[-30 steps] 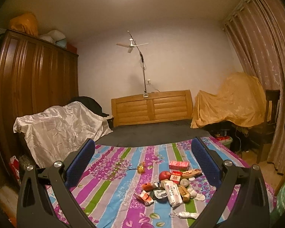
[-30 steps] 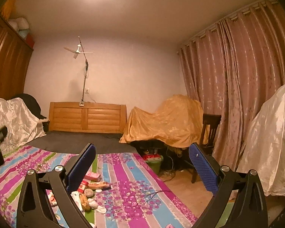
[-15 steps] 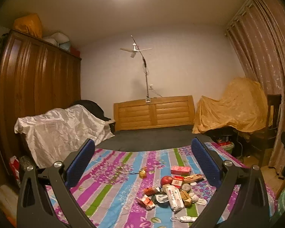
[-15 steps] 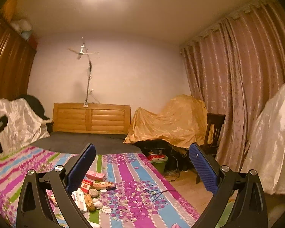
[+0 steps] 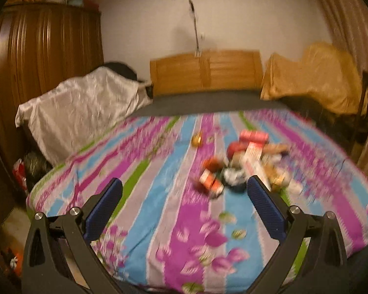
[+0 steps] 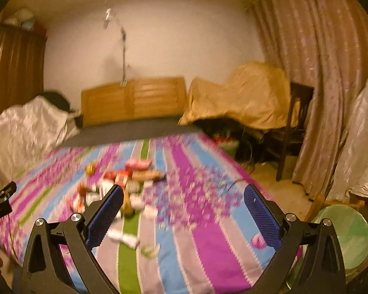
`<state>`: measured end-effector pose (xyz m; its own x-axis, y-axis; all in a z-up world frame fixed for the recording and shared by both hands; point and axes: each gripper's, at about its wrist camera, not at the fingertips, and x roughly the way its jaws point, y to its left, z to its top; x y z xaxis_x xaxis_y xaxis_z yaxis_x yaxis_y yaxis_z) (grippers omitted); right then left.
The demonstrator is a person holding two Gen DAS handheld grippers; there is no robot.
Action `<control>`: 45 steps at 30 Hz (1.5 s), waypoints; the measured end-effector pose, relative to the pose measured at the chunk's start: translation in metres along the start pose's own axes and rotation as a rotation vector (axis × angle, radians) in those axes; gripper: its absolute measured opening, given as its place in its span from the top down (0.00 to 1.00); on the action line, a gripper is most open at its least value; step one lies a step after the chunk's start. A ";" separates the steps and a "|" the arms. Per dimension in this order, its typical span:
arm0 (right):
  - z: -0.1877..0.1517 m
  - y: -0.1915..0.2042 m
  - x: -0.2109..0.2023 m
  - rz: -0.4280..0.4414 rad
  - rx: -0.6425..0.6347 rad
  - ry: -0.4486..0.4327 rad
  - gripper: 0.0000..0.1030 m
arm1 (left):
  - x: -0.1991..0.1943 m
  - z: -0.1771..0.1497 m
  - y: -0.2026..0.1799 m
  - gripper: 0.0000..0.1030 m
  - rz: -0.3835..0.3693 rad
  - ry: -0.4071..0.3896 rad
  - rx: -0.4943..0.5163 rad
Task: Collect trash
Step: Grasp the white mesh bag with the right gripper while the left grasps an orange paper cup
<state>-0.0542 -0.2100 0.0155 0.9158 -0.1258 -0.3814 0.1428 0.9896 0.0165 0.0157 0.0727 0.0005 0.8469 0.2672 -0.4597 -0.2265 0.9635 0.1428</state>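
Observation:
A blurred pile of trash [image 5: 243,164] lies on the striped, flowered bedspread [image 5: 159,196]: small red and white boxes, wrappers, a red round item. In the right wrist view the same pile [image 6: 120,183] sits left of centre. My left gripper [image 5: 184,203] is open and empty, above the bed's near edge, the pile just beyond its right finger. My right gripper [image 6: 184,208] is open and empty, the pile behind its left finger. A bin with a green bag [image 6: 343,235] stands on the floor at lower right.
A wooden headboard [image 5: 206,71] stands at the far end. A wardrobe [image 5: 41,56] and white-draped furniture [image 5: 85,107] are on the left. Yellow-draped furniture [image 6: 243,95], a dark chair [image 6: 294,127] and curtains [image 6: 326,61] are on the right.
Both cameras have tipped down and moved toward the bed; the trash pile now looks larger and closer. Both views are motion-blurred. Both grippers stay open.

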 end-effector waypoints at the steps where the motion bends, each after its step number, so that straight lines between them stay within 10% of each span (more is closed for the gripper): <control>1: -0.007 0.004 0.008 0.012 -0.025 0.016 0.05 | 0.006 -0.005 0.000 0.05 0.010 0.024 0.010; 10: -0.045 0.049 0.074 0.103 -0.217 0.136 0.05 | 0.054 -0.029 0.006 0.05 0.005 0.207 0.013; 18: -0.086 0.107 0.166 0.448 -0.429 0.319 0.07 | 0.101 -0.052 0.024 0.06 -0.060 0.363 -0.061; 27: -0.106 0.154 0.247 0.610 -0.602 0.466 0.43 | 0.137 -0.058 0.053 0.24 -0.109 0.427 -0.123; 30: -0.114 0.153 0.251 0.625 -0.583 0.505 0.67 | 0.144 -0.052 0.054 0.24 -0.123 0.421 -0.149; 37: -0.098 0.125 0.212 0.600 -0.348 0.445 0.71 | 0.185 -0.026 0.039 0.24 -0.274 0.431 -0.288; 45: -0.071 0.095 0.160 0.568 -0.153 0.429 0.71 | 0.273 -0.019 0.009 0.33 -0.273 0.508 -0.397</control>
<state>0.0791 -0.1311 -0.1098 0.6012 0.4171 -0.6816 -0.3934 0.8969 0.2019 0.2356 0.1549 -0.1406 0.5908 -0.1032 -0.8002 -0.2782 0.9049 -0.3221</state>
